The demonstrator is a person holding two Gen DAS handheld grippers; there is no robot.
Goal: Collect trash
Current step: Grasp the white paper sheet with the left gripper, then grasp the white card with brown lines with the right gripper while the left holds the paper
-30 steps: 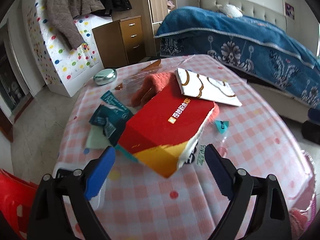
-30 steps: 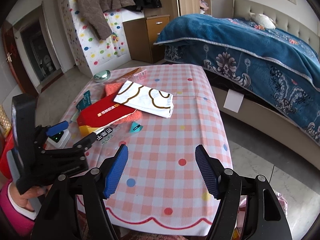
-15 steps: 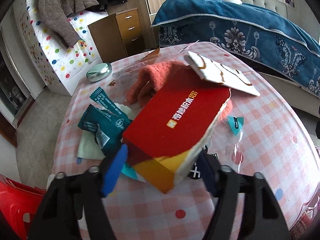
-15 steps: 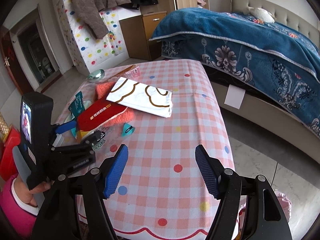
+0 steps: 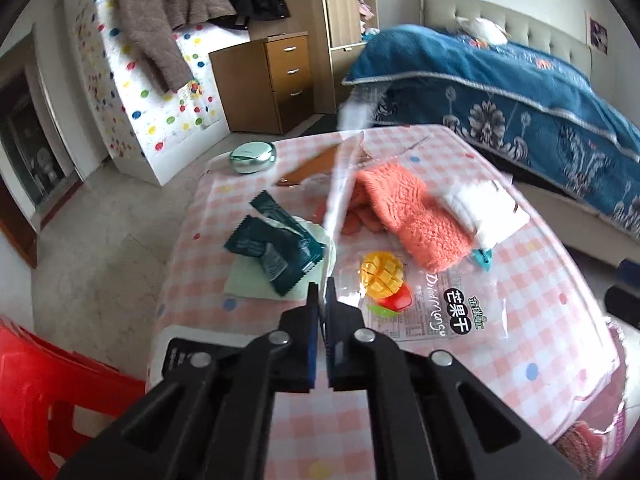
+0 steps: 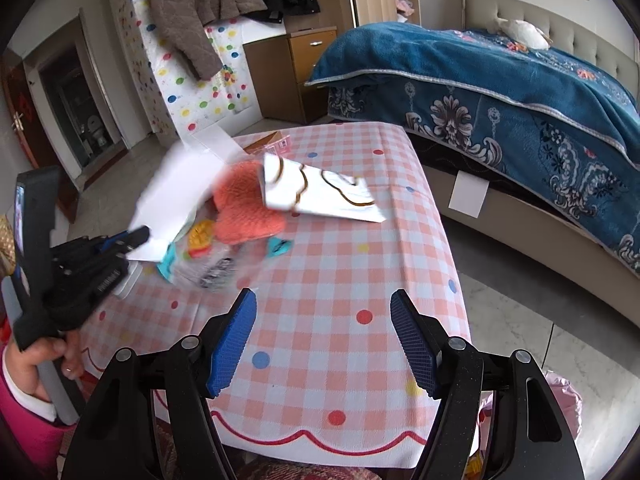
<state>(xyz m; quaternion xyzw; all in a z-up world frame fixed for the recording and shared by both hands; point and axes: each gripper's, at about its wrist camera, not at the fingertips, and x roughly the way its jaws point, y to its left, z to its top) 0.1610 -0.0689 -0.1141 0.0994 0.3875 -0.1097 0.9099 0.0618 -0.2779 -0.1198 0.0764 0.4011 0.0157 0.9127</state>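
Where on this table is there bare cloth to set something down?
Bare cloth: the near right part of the table, in front of the right gripper, up to the bedside edge. Crowded: the far left, around the orange knit cloth, the white patterned paper and the mango bag.

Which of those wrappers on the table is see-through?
The mango snack bag, nearest the left claw: the checked cloth shows through it. The teal wrappers beside it are opaque.

Bare tablecloth (image 6: 320, 320) before the right claw (image 6: 322, 344); wrappers (image 5: 276, 248) crowd far-left.
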